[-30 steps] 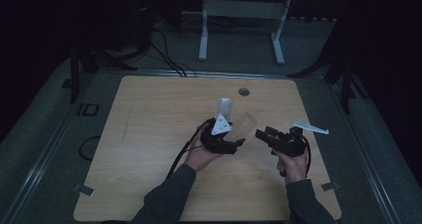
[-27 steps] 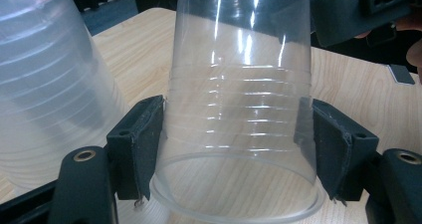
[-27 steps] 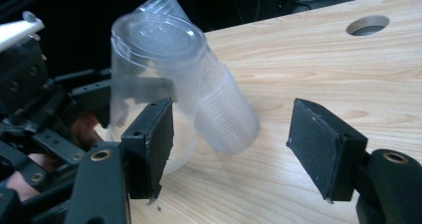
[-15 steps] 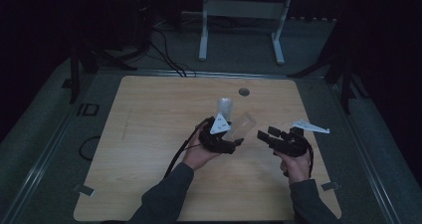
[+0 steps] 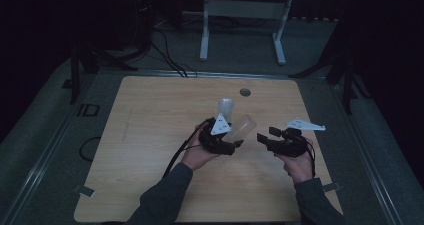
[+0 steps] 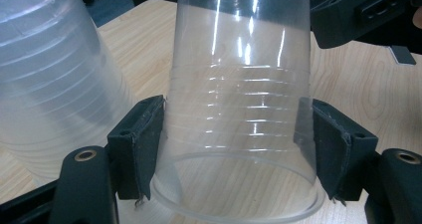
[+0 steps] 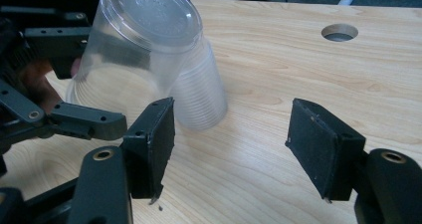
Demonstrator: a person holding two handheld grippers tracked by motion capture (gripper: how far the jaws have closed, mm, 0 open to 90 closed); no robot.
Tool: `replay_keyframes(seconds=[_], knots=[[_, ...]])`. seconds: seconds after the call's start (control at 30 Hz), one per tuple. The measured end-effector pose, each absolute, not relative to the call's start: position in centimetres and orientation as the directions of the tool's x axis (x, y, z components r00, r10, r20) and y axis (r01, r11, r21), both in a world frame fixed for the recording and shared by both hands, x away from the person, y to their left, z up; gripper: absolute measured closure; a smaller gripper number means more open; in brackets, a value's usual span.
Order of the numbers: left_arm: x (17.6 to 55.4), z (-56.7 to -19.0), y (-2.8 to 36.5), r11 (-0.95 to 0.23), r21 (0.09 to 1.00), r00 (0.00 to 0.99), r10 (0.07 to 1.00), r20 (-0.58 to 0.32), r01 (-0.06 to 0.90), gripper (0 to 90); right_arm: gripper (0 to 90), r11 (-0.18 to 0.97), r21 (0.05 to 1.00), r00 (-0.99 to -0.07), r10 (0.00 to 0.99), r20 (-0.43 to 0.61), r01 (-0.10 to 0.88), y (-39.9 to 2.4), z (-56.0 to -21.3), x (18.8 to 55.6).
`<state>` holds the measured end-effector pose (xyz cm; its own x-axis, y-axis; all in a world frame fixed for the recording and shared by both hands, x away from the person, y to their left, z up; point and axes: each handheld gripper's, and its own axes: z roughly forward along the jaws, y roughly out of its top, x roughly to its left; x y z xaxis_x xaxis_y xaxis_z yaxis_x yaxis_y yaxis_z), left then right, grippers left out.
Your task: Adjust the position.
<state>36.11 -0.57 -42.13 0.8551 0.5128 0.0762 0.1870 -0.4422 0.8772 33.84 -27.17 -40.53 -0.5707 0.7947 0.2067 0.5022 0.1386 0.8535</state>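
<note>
Clear plastic cup [image 5: 243,127] tilts above the wooden table [image 5: 150,135] in the high view, held by the left gripper [image 5: 236,144] just right of a dim upturned cup stack [image 5: 225,107]; the right gripper [image 5: 266,136] hovers near. In the left gripper view, both jaws press the cup [image 6: 239,109] near its rim; its base is cut off. In the right gripper view, jaws gape wide, empty, before the stack [image 7: 199,89].
</note>
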Motion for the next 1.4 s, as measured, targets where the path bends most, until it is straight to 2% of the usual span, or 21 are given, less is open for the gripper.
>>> replay_keyframes(seconds=[0.37,1.4], knots=[[36.0,-42.2,-0.4,-0.464,0.867,0.859,0.504,0.09,0.182,29.1,36.3,0.235,0.848,-0.606,0.787,0.121,0.474,-27.0,-39.9,33.9],[36.0,-42.6,-0.5,-0.53,0.831,0.871,0.474,0.129,0.165,29.2,35.6,0.436,0.798,-0.689,0.724,-0.035,0.417,-26.1,-38.0,34.5]])
